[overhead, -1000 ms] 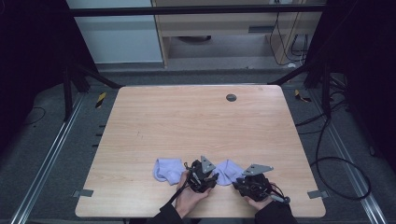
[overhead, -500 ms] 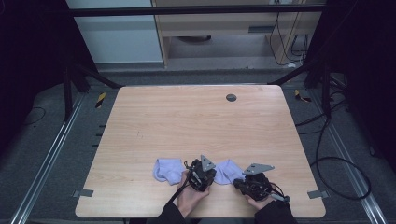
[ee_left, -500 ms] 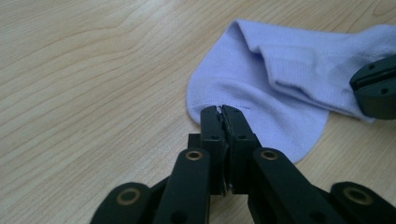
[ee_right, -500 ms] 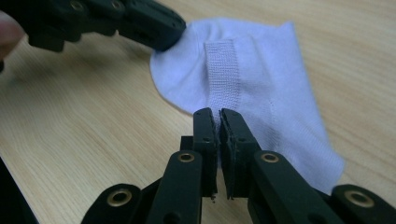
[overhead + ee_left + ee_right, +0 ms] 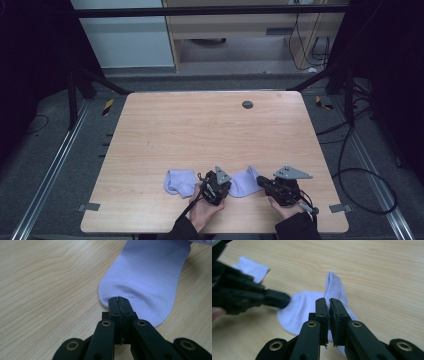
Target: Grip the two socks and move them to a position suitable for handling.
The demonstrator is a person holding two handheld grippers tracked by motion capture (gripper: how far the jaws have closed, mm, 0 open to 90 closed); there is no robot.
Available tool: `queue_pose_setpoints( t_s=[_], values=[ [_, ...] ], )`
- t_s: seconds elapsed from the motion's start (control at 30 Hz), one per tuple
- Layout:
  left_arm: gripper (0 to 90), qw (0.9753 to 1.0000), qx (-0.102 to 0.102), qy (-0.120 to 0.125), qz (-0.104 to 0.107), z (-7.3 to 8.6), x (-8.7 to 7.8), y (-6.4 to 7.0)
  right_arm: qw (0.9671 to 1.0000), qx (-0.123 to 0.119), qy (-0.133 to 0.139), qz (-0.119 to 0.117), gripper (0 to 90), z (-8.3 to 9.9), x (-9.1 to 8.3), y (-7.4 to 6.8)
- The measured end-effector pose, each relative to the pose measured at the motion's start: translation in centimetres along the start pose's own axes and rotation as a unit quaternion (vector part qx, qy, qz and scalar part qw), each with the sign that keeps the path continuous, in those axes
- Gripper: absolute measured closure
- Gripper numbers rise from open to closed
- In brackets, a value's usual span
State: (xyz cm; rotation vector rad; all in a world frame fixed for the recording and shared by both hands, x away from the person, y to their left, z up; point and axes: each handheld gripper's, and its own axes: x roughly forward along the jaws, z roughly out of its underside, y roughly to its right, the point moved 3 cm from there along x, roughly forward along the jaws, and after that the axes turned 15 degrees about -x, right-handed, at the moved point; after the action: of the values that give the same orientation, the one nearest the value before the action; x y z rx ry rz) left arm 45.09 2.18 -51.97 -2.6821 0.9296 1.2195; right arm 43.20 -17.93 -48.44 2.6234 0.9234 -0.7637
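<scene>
While lying between them, sock (image 5: 243, 181), left gripper (image 5: 118, 300) and right gripper (image 5: 328, 305) each clamping an edge.

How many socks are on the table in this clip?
2. One sock lies flat at the near edge, left of the left tongs. The other sock sits between the two tongs, pinched at opposite ends by the left tongs and the right tongs.
</scene>
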Motion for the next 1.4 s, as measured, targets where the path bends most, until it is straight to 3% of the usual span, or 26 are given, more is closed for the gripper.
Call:
queue_pose_setpoints(
  t_s=[0.13, 0.43, 0.67, 0.87, 1.13, 1.23, 1.4],
  values=[
    [89.9, 1.0000, 0.002, 0.000, 0.000, 0.0, 0.0, 0.0, 0.9995, 0.016, -0.004, 0.025, 85.3, 0.1, 0.2, 1.3],
    [89.9, 1.0000, 0.004, 0.000, 0.000, 0.0, 0.0, 0.0, 0.9959, 0.030, -0.042, 0.075, 85.0, 1.3, 0.7, 4.0],
    [89.8, 1.0000, 0.004, 0.003, 0.002, -0.1, 0.1, 0.0, 0.9919, 0.013, -0.068, 0.107, 83.4, 2.0, 0.9, 4.8],
    [86.8, 0.9997, -0.008, 0.016, 0.015, -0.4, -0.2, -0.3, 0.9879, -0.010, -0.070, 0.138, 73.7, 2.1, 0.7, 5.1],
    [71.2, 0.9986, -0.010, 0.049, 0.017, -2.3, -3.4, -1.3, 0.9900, -0.009, -0.034, 0.137, 67.1, 1.2, -0.1, 5.0],
    [67.7, 0.9981, -0.014, 0.058, 0.016, -3.1, -5.0, -2.3, 0.9913, -0.011, -0.015, 0.130, 64.1, 0.5, -0.4, 4.6],
    [62.7, 0.9970, -0.019, 0.074, -0.004, -3.8, -7.6, -4.6, 0.9936, -0.023, 0.012, 0.110, 62.7, -0.9, -0.8, 4.1]
  ],
)
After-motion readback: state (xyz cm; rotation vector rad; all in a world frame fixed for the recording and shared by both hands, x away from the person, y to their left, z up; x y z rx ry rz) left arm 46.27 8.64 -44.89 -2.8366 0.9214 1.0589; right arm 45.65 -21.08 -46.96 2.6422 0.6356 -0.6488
